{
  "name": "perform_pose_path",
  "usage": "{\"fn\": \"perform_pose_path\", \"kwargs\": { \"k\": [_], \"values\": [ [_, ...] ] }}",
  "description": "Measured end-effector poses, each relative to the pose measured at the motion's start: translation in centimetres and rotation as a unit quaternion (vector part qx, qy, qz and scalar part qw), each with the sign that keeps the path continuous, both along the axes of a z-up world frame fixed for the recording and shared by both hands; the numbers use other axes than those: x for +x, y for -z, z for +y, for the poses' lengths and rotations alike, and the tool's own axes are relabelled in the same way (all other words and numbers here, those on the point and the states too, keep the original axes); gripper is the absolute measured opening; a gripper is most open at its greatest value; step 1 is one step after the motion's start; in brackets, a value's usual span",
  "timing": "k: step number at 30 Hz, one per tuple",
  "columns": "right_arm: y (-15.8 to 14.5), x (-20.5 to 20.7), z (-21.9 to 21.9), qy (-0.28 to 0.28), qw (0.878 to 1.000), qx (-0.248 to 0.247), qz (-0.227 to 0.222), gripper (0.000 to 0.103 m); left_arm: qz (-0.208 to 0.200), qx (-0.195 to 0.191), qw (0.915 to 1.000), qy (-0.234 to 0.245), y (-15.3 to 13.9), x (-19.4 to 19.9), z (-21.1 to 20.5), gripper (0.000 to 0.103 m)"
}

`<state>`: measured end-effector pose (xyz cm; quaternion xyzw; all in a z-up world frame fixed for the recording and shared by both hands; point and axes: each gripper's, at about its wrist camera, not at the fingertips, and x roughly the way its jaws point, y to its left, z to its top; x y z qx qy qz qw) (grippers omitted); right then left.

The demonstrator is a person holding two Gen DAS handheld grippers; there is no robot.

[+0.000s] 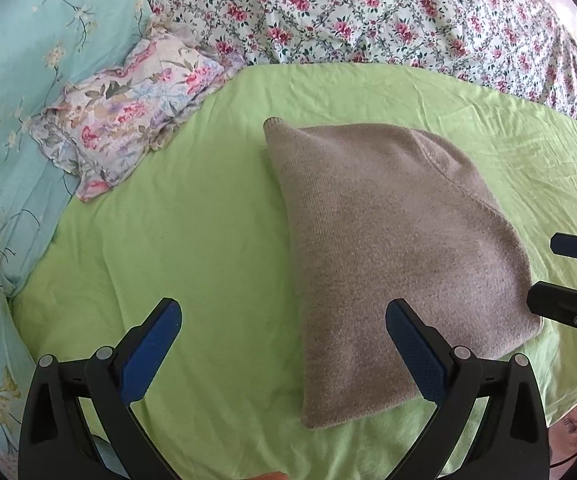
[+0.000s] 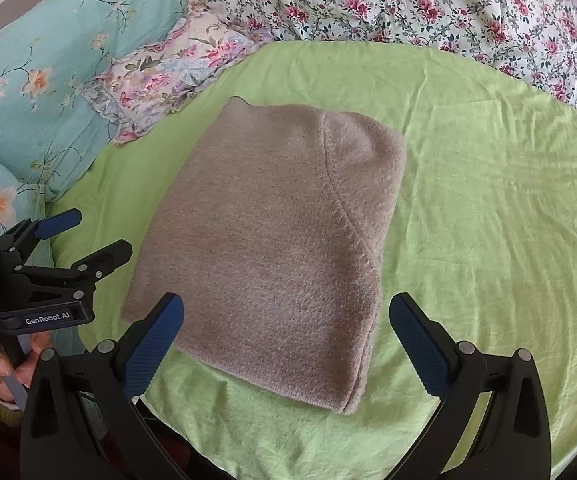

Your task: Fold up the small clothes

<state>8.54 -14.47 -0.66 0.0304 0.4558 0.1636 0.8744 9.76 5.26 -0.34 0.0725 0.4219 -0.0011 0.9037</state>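
A grey-brown knitted garment [image 1: 392, 248] lies folded in a compact rectangle on the green sheet [image 1: 192, 240]; it also shows in the right wrist view [image 2: 272, 248]. My left gripper [image 1: 284, 320] is open and empty, above the garment's near left edge. It also shows at the left of the right wrist view [image 2: 92, 236]. My right gripper [image 2: 288, 316] is open and empty, above the garment's near edge. Its fingers show at the right edge of the left wrist view [image 1: 568, 272]. Neither gripper holds the garment.
A turquoise floral quilt [image 1: 20, 120] and a small floral pillow [image 1: 128, 112] lie at the left. A white quilt with pink flowers [image 1: 368, 12] is bunched along the back. Green sheet [image 2: 488, 220] spreads to the right of the garment.
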Motion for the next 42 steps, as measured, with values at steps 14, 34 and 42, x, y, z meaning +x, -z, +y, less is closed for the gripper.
{"fn": "perform_pose_path", "kwargs": {
  "k": [14,34,42],
  "values": [
    [0.0,0.0,-0.4,0.008,1.000,0.003,0.002,0.103,-0.003,-0.014,0.9999,-0.001,-0.1,-0.2,-0.2,0.102],
    [-0.3,-0.7,-0.1,0.013,1.000,0.006,-0.001,0.103,-0.019,-0.017,0.9996,0.007,-1.0,-1.2,-0.3,0.102],
    [-0.4,-0.8,0.0,0.012,1.000,0.006,-0.002,0.103,-0.024,-0.018,0.9995,0.011,-1.2,-1.4,-0.1,0.102]
  ]
}}
